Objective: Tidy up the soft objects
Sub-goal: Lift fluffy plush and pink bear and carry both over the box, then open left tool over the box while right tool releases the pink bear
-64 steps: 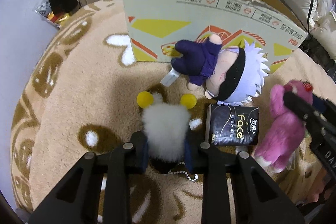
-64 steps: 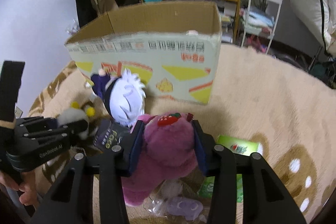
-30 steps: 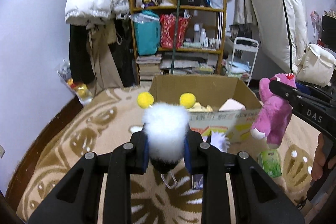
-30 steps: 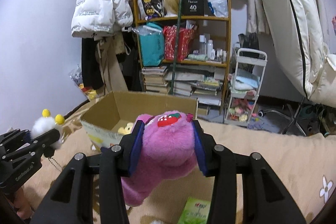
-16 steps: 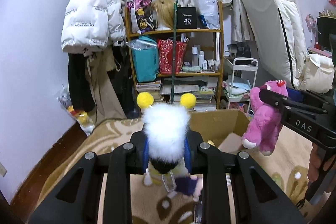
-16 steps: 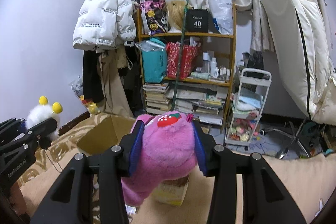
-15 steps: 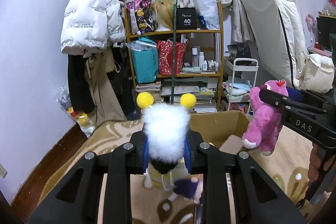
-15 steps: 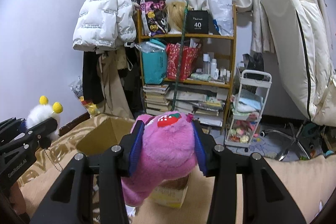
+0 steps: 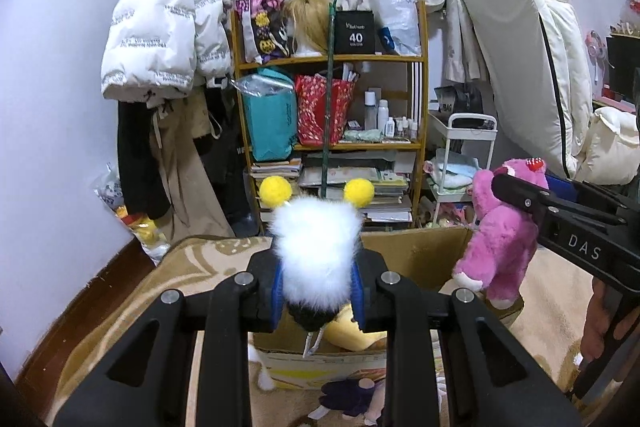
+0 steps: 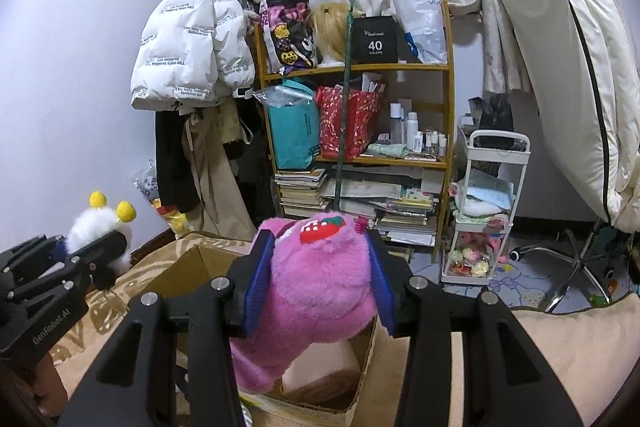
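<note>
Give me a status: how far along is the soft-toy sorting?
Done: the cardboard box already holds a yellow plush. In hand: left gripper clamps the white fluffy toy, right gripper clamps the pink bear, both held above the box, neither released. Left: the purple-clothed doll lies on the rug in front of the box.

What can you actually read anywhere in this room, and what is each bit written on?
"40": black box on the shelf.
"DAS": right gripper.
"GenRobot.AI": left gripper.
"The only leading fashion art": white puffer jacket.
Cardboard box print, book spines, bottle labels: too small to read.
</note>
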A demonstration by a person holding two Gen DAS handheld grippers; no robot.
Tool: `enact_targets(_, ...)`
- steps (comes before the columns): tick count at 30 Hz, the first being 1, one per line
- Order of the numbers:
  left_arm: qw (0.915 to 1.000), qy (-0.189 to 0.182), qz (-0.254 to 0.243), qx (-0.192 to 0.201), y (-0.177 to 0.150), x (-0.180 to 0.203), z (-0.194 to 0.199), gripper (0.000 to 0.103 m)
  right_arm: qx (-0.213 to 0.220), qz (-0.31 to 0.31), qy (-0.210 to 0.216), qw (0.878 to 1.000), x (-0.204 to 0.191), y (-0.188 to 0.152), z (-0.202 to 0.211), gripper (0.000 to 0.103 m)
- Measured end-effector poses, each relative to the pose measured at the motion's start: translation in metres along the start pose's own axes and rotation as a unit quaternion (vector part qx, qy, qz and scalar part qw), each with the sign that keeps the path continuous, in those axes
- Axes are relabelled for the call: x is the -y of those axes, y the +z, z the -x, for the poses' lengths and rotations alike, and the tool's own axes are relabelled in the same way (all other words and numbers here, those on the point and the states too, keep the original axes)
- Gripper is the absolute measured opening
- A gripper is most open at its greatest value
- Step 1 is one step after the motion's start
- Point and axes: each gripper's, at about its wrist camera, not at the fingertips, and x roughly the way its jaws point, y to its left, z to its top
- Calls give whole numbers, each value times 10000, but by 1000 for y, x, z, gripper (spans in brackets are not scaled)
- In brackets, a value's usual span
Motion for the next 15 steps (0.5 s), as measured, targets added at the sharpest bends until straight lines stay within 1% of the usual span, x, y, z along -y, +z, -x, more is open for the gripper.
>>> enact_targets(4,9999,-87,0,-102,-7,5,-14,25,-33,12,33,10000,0,-7,-11,50)
enact_targets(8,9997,-137,-16,-218,-16,11,-26,25,-210,91,35,9997,0,-15,-24,50)
enact_targets(15,9991,-113,-116,-381,-24,15,-34,27,-399,-43,105,9991,5,-23,-34,52)
